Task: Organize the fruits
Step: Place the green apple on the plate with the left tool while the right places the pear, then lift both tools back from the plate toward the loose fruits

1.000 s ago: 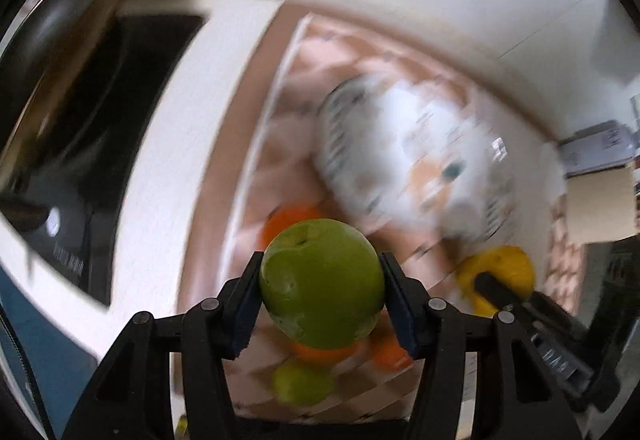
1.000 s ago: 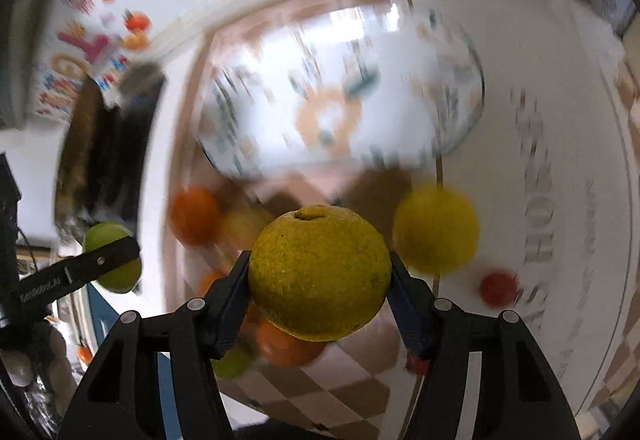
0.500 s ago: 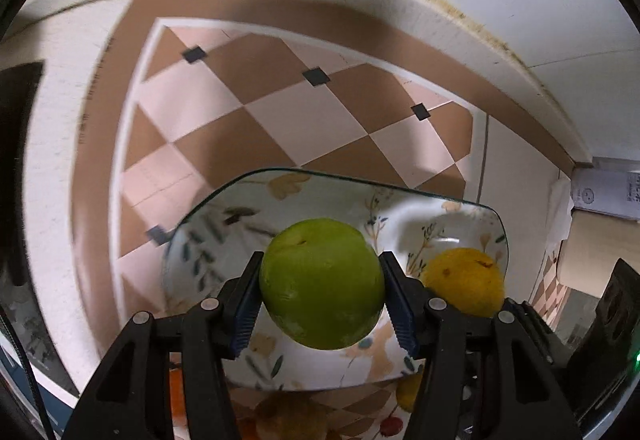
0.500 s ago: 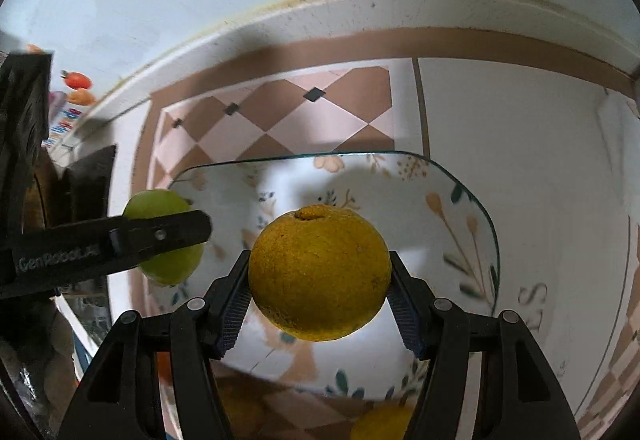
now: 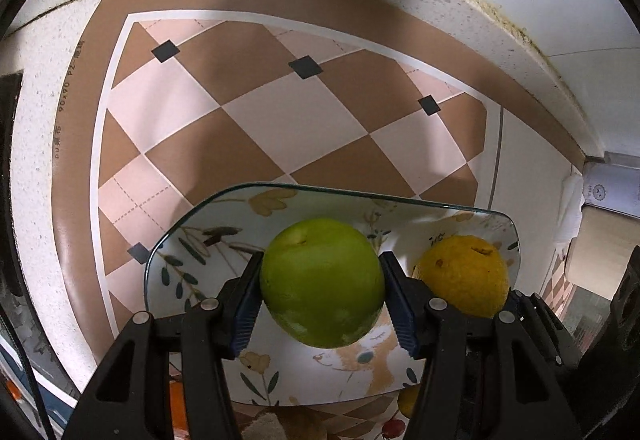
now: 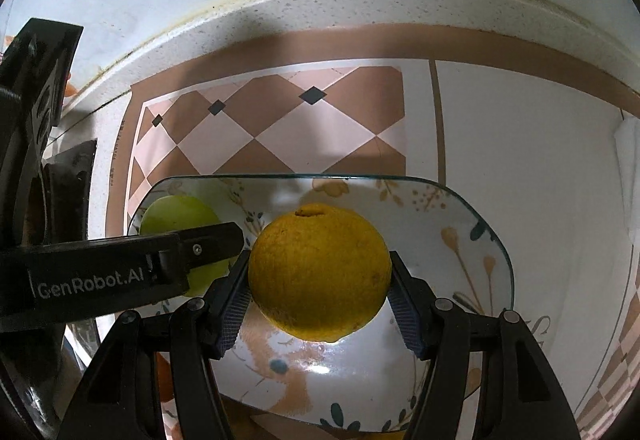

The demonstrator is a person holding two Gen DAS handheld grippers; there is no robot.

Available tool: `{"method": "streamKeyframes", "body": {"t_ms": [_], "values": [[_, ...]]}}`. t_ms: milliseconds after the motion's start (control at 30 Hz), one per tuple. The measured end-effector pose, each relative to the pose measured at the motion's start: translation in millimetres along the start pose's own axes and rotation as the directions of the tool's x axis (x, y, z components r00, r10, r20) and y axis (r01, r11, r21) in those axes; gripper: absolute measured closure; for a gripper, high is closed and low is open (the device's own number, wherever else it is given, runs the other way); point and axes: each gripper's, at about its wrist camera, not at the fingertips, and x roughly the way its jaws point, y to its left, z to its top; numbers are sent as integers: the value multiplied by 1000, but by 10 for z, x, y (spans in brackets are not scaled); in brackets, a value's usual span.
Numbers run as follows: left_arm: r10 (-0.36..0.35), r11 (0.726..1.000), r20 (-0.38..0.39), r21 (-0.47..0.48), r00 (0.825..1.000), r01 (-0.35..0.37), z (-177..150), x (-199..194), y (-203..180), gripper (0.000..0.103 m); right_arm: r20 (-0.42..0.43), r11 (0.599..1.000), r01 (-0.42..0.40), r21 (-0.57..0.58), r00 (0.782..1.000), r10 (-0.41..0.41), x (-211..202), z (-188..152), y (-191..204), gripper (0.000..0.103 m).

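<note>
Two tools loaded: left tool clamped on green fruit, right tool clamped on yellow fruit. Both fruits held over patterned plate, side by side.

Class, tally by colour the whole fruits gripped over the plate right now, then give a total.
Green fruit: 1
Yellow-orange fruit: 1
Total: 2
</note>
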Motion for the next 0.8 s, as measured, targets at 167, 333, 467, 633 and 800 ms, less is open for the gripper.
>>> {"method": "streamKeyframes", "body": {"t_ms": [167,333,467,633,800], "values": [[24,1000,44,12,999,-25,-7,-170,-28,18,-29,1000,1,17,1000,-1,21,27,47,26],[72,997,93,31,993,-75,-62,-364,6,18,-11,999,45,15,999,-45,-137,-10,85,15],[140,987,174,52,975,-151,-210,-577,33,18,11,994,112,11,994,-112,-302,-99,83,11],[226,967,258,57,939,-248,-499,-742,60,18,40,988,157,17,987,-157,-541,-280,27,11],[254,956,323,62,912,-288,-907,-819,30,18,69,982,186,17,980,-187,-764,-543,41,11]]}}
